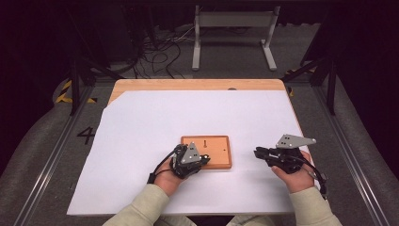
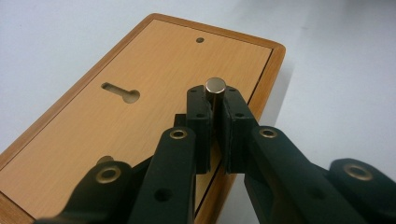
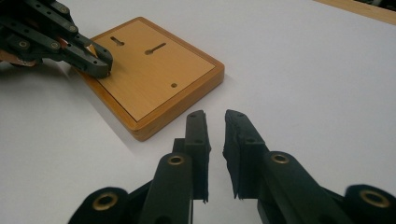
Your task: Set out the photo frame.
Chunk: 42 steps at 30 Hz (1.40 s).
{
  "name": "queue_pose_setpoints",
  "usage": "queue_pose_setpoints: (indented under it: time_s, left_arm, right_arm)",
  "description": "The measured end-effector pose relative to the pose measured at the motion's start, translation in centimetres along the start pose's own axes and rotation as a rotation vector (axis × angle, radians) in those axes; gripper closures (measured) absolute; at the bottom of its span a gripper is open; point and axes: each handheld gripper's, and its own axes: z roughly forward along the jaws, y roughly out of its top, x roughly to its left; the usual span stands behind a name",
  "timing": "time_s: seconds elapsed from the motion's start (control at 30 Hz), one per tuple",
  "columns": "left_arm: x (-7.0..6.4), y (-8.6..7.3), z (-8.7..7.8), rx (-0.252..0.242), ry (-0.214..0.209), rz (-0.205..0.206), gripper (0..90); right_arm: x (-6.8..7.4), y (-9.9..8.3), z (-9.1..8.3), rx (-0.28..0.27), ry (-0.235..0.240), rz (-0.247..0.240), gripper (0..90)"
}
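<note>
Now the left tool [image 2: 214, 122] has its jaws pressed onto a small metal pin [image 2: 215, 88], holding it upright over the near right part of the wooden board [image 2: 154, 70], close to the board's edge. That board lies on the white sheet [image 1: 141, 122] covering the tabletop, toward the near edge and about midway between left and right. Over on the right, the right tool [image 3: 215, 122] hangs low above the sheet just beside the board, jaws slightly apart and gripping nothing. To my eye the step in hand is seating the pin; whether its lower end has already entered a hole is hidden behind the jaws. The board shows two keyhole slots [image 2: 120, 92] and a small round hole [image 2: 200, 40], so the next move likely calls for keeping the pin vertical and pressing straight down, perhaps with the right tool steadying the board.
</note>
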Motion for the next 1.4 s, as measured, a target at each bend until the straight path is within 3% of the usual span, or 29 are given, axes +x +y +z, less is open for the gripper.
queue_pose_setpoints:
  time_s: [0.13,0.23,0.33,0.37,0.47,0.5,0.73,0.9,1.13,1.4]
  left_arm:
    - [-0.2,-0.1,-0.1,0.001,0.008,0.070,84.4]
    - [-0.7,-0.1,-0.3,0.005,0.037,0.133,84.4]
    - [-1.5,-0.2,-0.5,0.014,0.075,0.239,84.4]
    - [-1.5,-0.2,-0.5,0.014,0.075,0.239,84.5]
    - [-2.4,-0.4,-0.8,0.016,0.121,0.381,84.5]
    - [-2.7,-0.6,-0.8,0.019,0.133,0.406,84.5]
    - [-3.5,-1.0,-0.9,0.006,0.176,0.528,84.6]
    - [-3.8,-1.2,-0.9,0.000,0.196,0.552,84.5]
    - [-3.9,-1.2,-0.9,0.001,0.206,0.547,84.5]
    - [-4.1,-1.3,-0.8,0.003,0.217,0.547,84.4]
  right_arm:
    - [0.0,0.0,-0.1,-0.004,0.000,0.002,79.4]
    - [0.0,0.0,-0.1,-0.004,0.000,0.002,79.4]
    - [0.0,0.0,-0.1,-0.004,-0.001,0.001,79.3]
    - [0.0,0.0,-0.1,-0.004,-0.001,0.001,79.3]
    - [0.1,0.1,-0.1,-0.003,-0.002,-0.001,79.3]
    - [0.1,0.1,-0.1,-0.003,-0.002,-0.002,79.2]
    - [0.2,0.3,0.0,-0.005,0.002,-0.009,79.1]
    - [0.3,0.5,0.1,-0.007,0.008,-0.013,78.8]
    - [0.6,1.1,0.5,-0.002,0.023,-0.024,76.9]
    - [0.8,3.5,2.3,0.054,0.094,-0.008,58.4]
